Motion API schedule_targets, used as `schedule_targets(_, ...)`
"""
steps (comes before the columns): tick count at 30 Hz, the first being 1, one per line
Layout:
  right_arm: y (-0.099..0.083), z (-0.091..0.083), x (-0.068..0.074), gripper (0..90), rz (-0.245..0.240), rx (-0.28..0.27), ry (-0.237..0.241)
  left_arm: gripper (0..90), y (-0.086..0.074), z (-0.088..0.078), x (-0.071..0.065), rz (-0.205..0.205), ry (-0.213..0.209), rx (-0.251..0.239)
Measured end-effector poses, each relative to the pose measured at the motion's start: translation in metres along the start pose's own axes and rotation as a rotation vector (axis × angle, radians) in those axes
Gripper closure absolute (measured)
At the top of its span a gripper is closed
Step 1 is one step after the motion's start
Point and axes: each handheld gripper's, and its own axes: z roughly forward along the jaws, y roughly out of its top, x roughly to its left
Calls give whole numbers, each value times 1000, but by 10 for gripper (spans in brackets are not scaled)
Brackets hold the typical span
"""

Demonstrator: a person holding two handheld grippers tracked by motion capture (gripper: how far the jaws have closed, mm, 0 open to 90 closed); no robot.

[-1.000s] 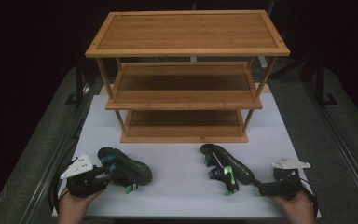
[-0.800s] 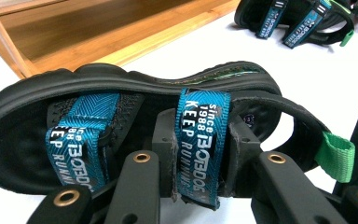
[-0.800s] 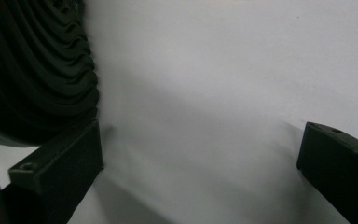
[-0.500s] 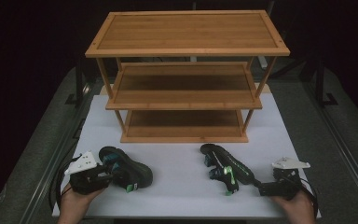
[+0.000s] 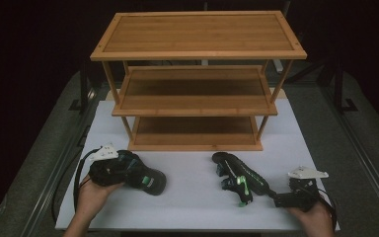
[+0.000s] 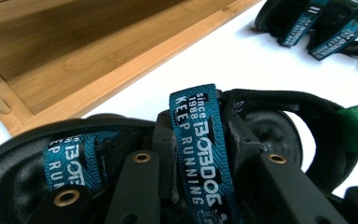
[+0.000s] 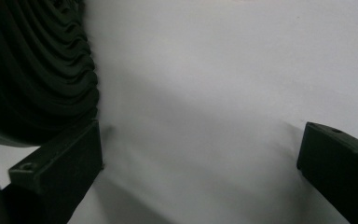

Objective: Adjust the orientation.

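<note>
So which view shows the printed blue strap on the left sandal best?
The left gripper view: the blue strap sits close between the fingers, its lettering readable. In the high view the left sandal is small, with strap print unreadable. The right gripper view shows a ridged black sole.

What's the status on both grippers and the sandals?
Left gripper on the left sandal, jaws astride its blue strap. Right gripper open beside the right sandal, holding nothing. Shelf rack empty, path clear.

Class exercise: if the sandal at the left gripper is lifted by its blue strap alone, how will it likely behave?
The blue strap looks like woven webbing, so it would probably flex and let the sandal dangle and swing. The thick black sole looks moulded, so it should roughly hold its shape. Lying flat on the table, it seems unlikely to roll.
</note>
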Motion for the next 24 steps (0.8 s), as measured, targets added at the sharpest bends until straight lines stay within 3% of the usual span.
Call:
schedule_targets(11,0,0,0,0,0,0,0,615,3,5,3,-6,5,-24)
schedule_targets(14,0,0,0,0,0,0,0,515,4,6,2,-1,38,-26)
schedule_targets(16,0,0,0,0,0,0,0,464,5,4,2,-8,34,-46)
schedule_targets(24,0,0,0,0,0,0,0,432,13,-9,-10,10,8,-75)
